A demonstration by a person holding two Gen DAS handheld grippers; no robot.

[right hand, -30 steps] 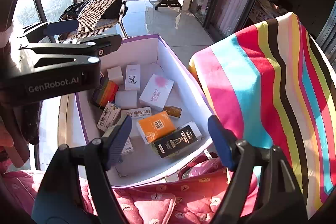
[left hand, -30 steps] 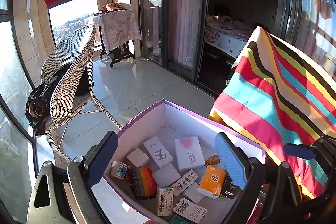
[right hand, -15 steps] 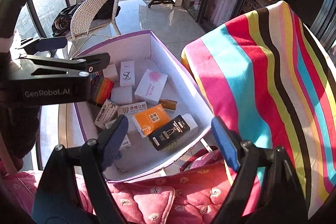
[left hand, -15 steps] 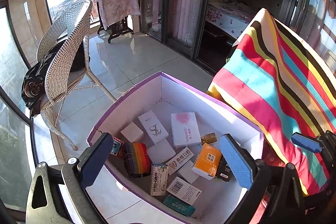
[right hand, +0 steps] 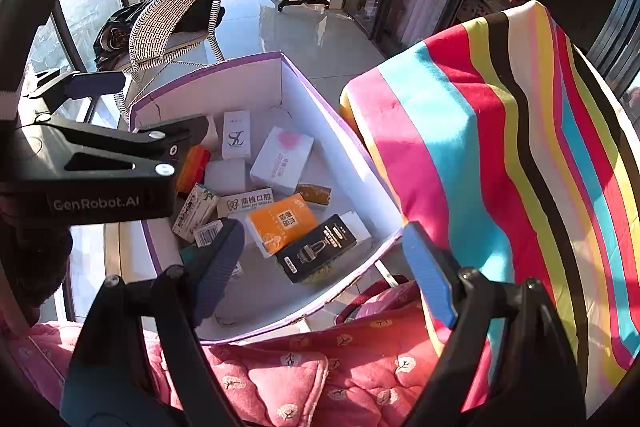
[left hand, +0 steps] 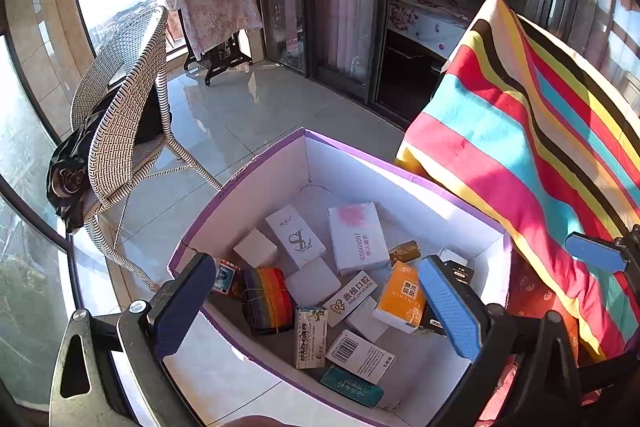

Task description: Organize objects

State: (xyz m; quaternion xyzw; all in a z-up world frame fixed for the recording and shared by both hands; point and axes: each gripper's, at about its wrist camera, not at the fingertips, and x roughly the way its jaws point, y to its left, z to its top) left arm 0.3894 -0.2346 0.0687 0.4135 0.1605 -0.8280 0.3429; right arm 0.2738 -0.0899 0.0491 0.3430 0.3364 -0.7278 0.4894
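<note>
A white box with a purple rim (left hand: 248, 183) stands open on the floor and holds several small packages. Among them are an orange carton (left hand: 400, 299), a rainbow-striped pack (left hand: 268, 299), a white carton marked SL (left hand: 296, 237), a white carton with a pink blot (left hand: 358, 235) and a green tin (left hand: 352, 385). My left gripper (left hand: 316, 307) hovers over the box's near left side, open wide, nothing between its pads. My right gripper (right hand: 324, 271) hangs above the near corner of the box (right hand: 208, 67), open and holding nothing, over a black carton (right hand: 318, 253) and the orange carton (right hand: 282, 223).
A bright striped blanket (left hand: 520, 155) drapes down right beside the box. A pink quilted cushion (right hand: 280, 367) lies against its near side. A wicker chair (left hand: 120, 115) with dark clothing on it stands to the left on the tiled floor, near a cloth-covered table (left hand: 216, 7) by the windows.
The left gripper's jaws have spread wider and its view has tipped, so more of the box's inside shows. The right jaws have widened slightly. No package has moved.
</note>
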